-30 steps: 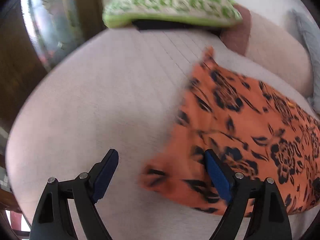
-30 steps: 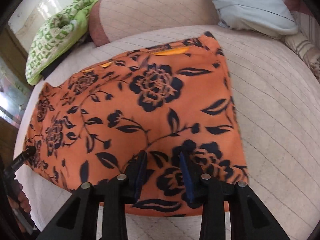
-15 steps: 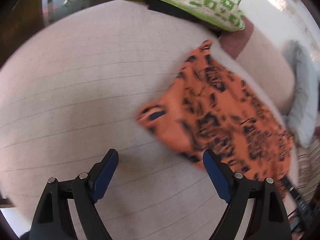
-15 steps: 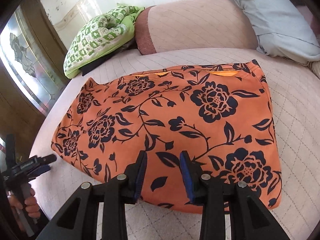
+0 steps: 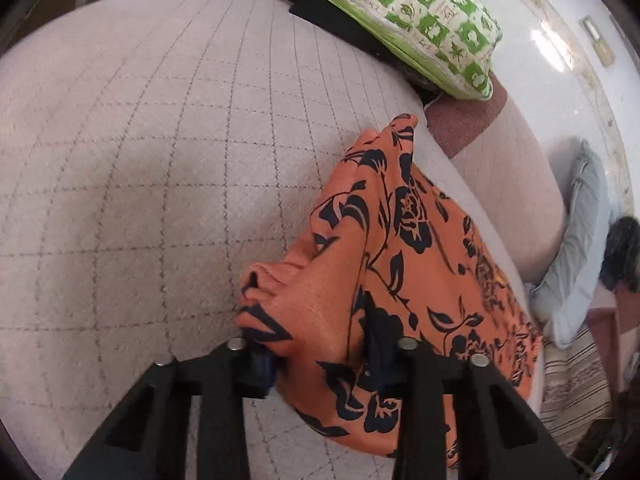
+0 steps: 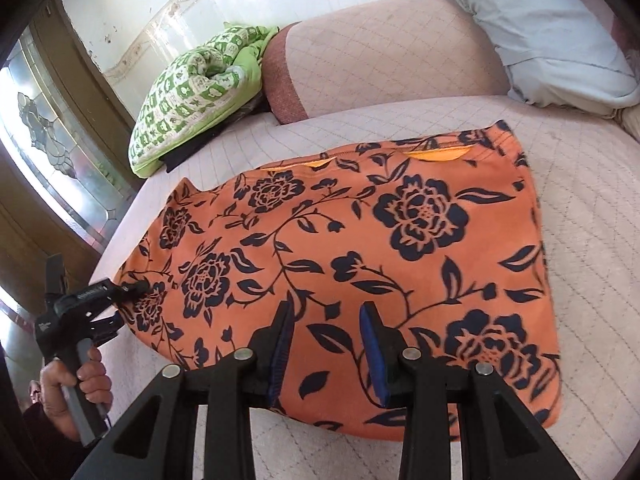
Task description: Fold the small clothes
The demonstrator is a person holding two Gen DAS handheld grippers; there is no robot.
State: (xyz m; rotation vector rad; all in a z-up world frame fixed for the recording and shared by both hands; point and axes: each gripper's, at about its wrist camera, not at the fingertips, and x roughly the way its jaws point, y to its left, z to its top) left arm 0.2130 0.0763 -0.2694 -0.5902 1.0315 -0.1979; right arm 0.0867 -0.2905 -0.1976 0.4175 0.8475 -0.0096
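Now left gripper point(image 5: 316, 360) fingers just closed, clamped on bunched corner of orange floral garment point(image 6: 360, 260); grip likely taken so that edge can be lifted for fold. Right gripper point(image 6: 328, 344) fingers narrowly apart, near hem fabric apparently held between them, likely as anchor; pad contact not fully seen. Garment spread flat on quilted bed cover point(image 5: 140, 180), waistband toward bolster point(image 6: 380, 52). Green patterned pillow point(image 6: 192, 92) and grey pillow point(image 6: 540, 28) lie at head end. White wall and leaded-glass door point(image 6: 48, 140) seen beyond.

Black gripper point(image 6: 328, 348), blue pads point(image 6: 370, 348)
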